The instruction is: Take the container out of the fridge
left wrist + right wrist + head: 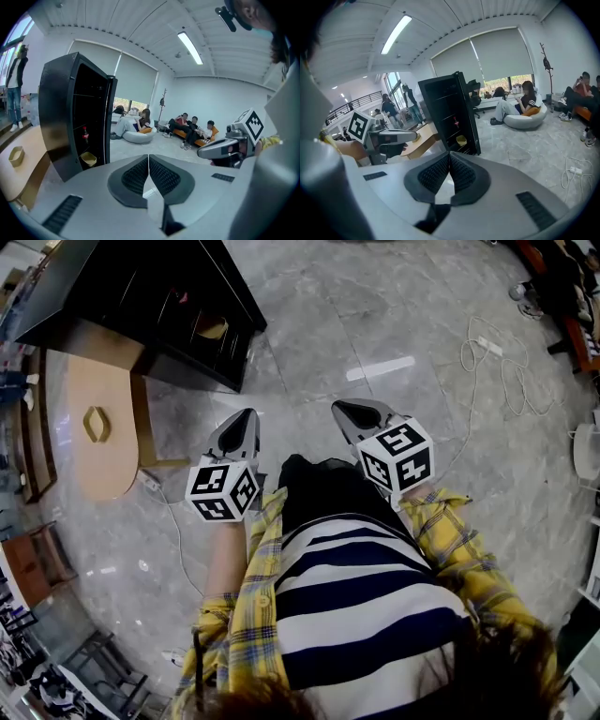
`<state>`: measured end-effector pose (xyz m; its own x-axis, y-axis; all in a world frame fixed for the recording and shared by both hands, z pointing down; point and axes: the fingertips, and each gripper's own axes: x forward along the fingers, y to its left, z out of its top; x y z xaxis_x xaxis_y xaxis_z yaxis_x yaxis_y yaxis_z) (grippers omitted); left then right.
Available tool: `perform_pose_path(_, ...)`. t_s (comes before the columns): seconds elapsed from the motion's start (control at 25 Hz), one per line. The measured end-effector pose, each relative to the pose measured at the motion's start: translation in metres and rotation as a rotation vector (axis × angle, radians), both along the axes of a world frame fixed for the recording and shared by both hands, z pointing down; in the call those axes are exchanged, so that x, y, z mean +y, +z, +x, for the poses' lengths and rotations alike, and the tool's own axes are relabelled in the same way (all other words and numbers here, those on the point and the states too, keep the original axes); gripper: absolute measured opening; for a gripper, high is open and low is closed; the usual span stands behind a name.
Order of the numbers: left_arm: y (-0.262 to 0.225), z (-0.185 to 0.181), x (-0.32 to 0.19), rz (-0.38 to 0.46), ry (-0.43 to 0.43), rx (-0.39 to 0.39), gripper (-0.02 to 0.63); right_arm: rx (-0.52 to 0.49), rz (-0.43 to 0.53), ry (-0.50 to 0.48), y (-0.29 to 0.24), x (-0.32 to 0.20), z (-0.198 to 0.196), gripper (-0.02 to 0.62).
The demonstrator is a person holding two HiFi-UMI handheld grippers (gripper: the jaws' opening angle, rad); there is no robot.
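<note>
While the left claw and the right claw hang side by side at frame centre, each pressed shut on nothing, the yellow container sits low inside the open black fridge, upper left.

Right gripper pressed closed, empty — open fridge ahead, yellow container inside.

A pale wooden table bears a small hexagonal dish, a white cable loops across the grey marbled floor, and people sit on an orange sofa near a white beanbag
</note>
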<state>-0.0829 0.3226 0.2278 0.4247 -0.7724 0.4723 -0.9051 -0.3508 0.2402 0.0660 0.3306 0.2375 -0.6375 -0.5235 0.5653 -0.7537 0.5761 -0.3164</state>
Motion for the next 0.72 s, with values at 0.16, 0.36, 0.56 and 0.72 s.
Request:
perform_pose_path(0.16, 0.003, 0.002, -0.015, 0.004, -0.01, -0.005, 0.023, -0.014, -0.019, 0.006, 0.003, -0.009, 0.002, 0.028)
perform_pose_path(0.36, 0.013, -0.004, -0.038, 0.042, 0.027, -0.132, 0.023, -0.017, -0.038, 0.023, 0.011, -0.025, -0.001, 0.028)
perform_pose_path(0.56, 0.026, -0.009, -0.069, 0.068, 0.048, -0.238, 0.023, 0.0, -0.055, 0.039, 0.018, -0.047, -0.007, 0.029)
perform_pose_path(0.72, 0.035, -0.01, -0.095, 0.062, 0.083, -0.274, 0.025, 0.009, -0.076, 0.042, 0.023, -0.069, -0.016, 0.028)
